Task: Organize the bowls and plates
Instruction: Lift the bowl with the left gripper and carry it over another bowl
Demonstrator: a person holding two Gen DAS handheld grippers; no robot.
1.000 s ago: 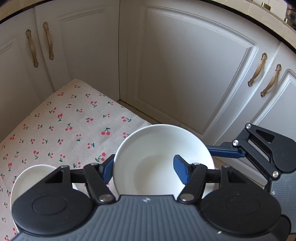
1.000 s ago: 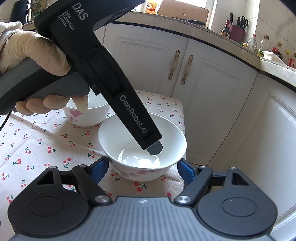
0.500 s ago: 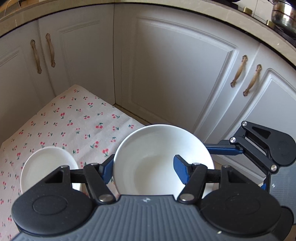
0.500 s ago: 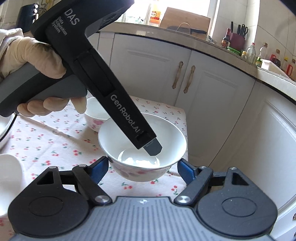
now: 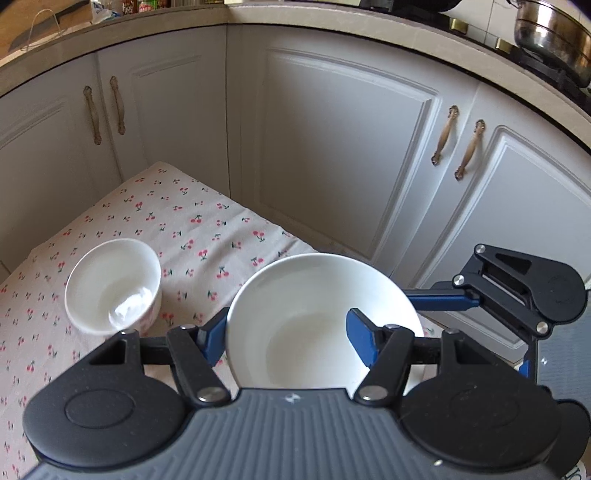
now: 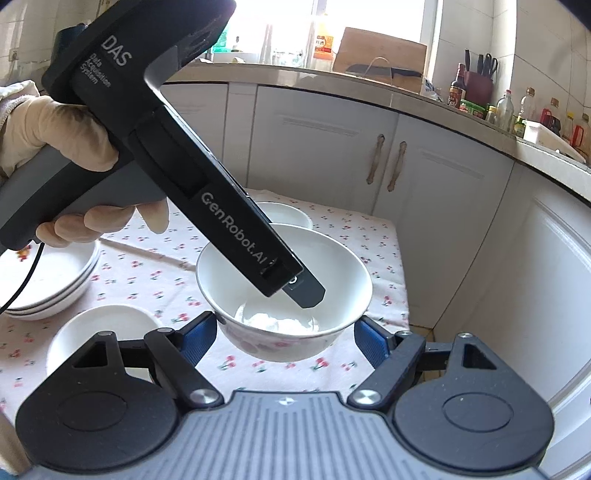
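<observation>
Left wrist view: the left tool (image 5: pixel 290 339) grips a white bowl (image 5: pixel 317 317) by its rim, one blue finger (image 5: pixel 212 338) outside the wall at 9 o'clock and the other inside at 3 o'clock. The bowl is held above the near corner of the worktop (image 5: pixel 155 221), which wears a cherry-print cloth. A small bowl (image 5: pixel 112 286) with a pink flower on its side sits on the cloth at 10 o'clock, well apart from the held one. The right tool (image 5: pixel 436 299) shows at 3 o'clock, one blue finger lying just beside the held bowl's rim. White cabinets (image 5: pixel 343 155) with bronze handles fill the background; a steel pot (image 5: pixel 554 35) stands on the counter at 1 o'clock.

Right wrist view: the right tool (image 6: pixel 284 341) is spread wide, its blue fingers (image 6: pixel 197 338) on either side of the bowl (image 6: pixel 258 269) but apart from its wall. The left tool (image 6: pixel 304 291) reaches down from 10 o'clock, held in a gloved hand (image 6: pixel 55 133), its tip inside the bowl. The bowl hangs clear of the cloth, casting a shadow below. The small bowl (image 6: pixel 291 214) peeks out behind at 12 o'clock. A plate stack (image 6: pixel 48 280) rests at 9 o'clock, and a saucer (image 6: pixel 92 328) sits at 8 o'clock, partly behind the tool's body.
</observation>
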